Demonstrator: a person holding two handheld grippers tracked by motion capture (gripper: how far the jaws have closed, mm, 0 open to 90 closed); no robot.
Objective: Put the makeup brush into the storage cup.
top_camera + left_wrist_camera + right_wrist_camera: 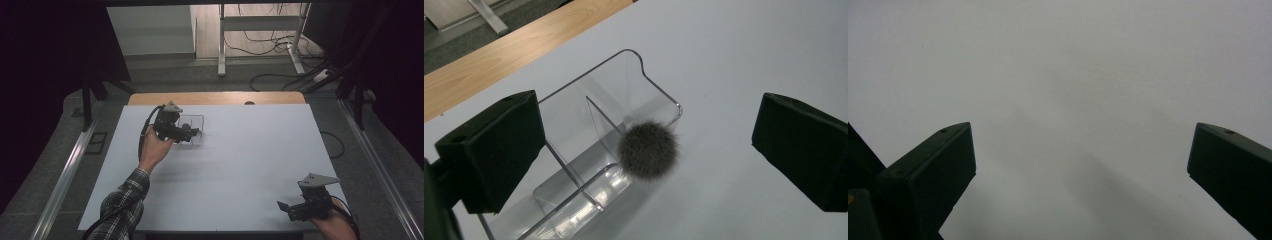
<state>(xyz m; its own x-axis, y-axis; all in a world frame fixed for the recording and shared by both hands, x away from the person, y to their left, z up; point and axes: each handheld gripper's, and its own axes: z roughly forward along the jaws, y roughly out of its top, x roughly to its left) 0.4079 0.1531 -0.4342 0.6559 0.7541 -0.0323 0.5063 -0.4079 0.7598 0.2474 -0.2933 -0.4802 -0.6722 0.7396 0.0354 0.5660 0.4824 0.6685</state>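
A clear plastic container with an inner divider stands on the white table at the far left. In the left gripper view a grey fluffy ball sits at the container end compartment, against its rim. The ball appears as a dark blob inside the container in the high view. My left gripper hovers over the container, open wide, its jaws apart from the ball. My right gripper is near the table's front right corner, open over bare table.
The white table has a wooden strip along its far edge. Beyond it are a desk frame and cables on the floor. Metal rails run along both sides.
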